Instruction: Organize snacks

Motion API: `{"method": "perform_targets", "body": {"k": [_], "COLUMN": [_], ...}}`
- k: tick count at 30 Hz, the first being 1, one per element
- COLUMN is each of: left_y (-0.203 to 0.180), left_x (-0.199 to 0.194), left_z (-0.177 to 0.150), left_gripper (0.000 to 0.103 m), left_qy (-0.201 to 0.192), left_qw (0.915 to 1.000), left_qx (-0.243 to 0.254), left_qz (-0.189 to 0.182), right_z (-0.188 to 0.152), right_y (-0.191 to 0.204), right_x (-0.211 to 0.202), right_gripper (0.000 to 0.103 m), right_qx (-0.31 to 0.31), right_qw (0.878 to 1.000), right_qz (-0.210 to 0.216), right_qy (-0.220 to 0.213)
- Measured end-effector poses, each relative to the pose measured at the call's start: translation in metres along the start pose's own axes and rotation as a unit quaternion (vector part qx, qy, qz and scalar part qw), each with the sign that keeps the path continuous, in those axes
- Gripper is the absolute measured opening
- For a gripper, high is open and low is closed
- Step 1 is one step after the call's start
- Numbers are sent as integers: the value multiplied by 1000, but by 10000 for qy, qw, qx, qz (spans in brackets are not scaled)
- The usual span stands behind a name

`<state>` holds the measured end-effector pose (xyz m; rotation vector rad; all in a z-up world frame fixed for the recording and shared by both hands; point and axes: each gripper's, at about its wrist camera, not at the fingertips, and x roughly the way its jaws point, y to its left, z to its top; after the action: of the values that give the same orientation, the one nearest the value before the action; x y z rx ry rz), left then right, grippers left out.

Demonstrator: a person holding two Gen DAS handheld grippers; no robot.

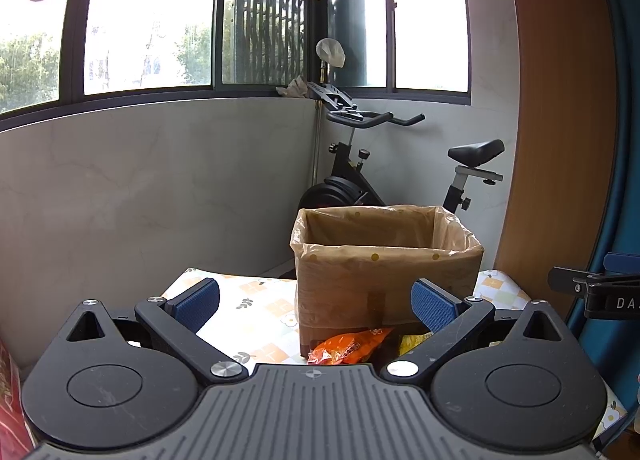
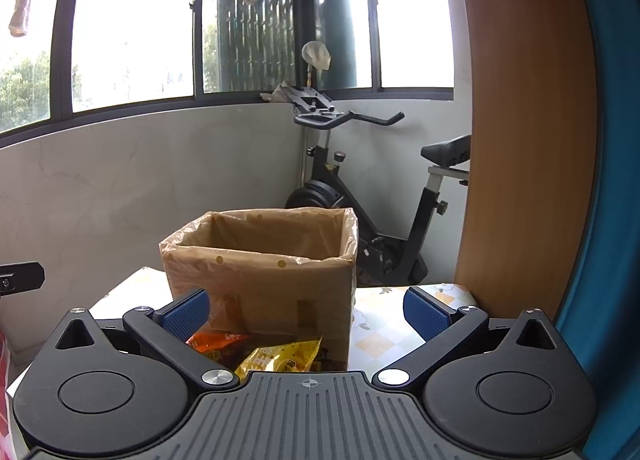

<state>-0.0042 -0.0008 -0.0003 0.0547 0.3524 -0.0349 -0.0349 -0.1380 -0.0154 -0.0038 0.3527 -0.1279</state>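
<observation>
Near the table's (image 1: 256, 312) front edge, orange packet (image 1: 348, 346) and yellow packet (image 2: 280, 358) lie against the box (image 1: 384, 276). Left gripper (image 1: 316, 302) and right gripper (image 2: 306, 310) gape empty; a hasty grab could shove packets or tip the box.

Box (image 1: 386, 272) on table (image 1: 256, 308); two snack packets (image 1: 348, 347) before box; exercise bike (image 1: 360, 180) behind.

L hand-held gripper (image 1: 316, 302) wide apart, empty | R hand-held gripper (image 2: 306, 310) same
</observation>
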Motion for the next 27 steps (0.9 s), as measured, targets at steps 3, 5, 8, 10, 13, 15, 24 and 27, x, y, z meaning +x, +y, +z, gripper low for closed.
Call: {"method": "perform_targets", "body": {"k": [3, 5, 8, 10, 13, 15, 24, 27], "left_y": [0, 0, 0, 0, 0, 0, 0, 1], "left_x": [0, 0, 0, 0, 0, 0, 1, 4], "left_z": [0, 0, 0, 0, 0, -1, -3, -4], "left_gripper": [103, 103, 103, 103, 103, 103, 103, 103], "left_qy": [-3, -3, -2, -4, -6, -5, 17, 43], "left_qw": [10000, 10000, 10000, 10000, 10000, 10000, 10000, 9999], "left_qx": [7, 4, 1, 1, -4, -2, -27, -32], "left_qz": [4, -1, -2, 8, 4, 6, 27, 90], "right_z": [0, 0, 0, 0, 0, 0, -1, -4], "right_y": [0, 0, 0, 1, 1, 0, 2, 2], "right_x": [0, 0, 0, 0, 0, 0, 1, 2], "right_gripper": [103, 103, 103, 103, 103, 103, 103, 103], "right_qx": [0, 1, 0, 0, -2, 0, 4, 32], "right_qw": [10000, 10000, 10000, 10000, 10000, 10000, 10000, 10000], "right_qz": [3, -1, -2, -2, -4, -2, -1, 20], "right_qy": [-1, 3, 1, -1, -1, 4, -6, -69]}}
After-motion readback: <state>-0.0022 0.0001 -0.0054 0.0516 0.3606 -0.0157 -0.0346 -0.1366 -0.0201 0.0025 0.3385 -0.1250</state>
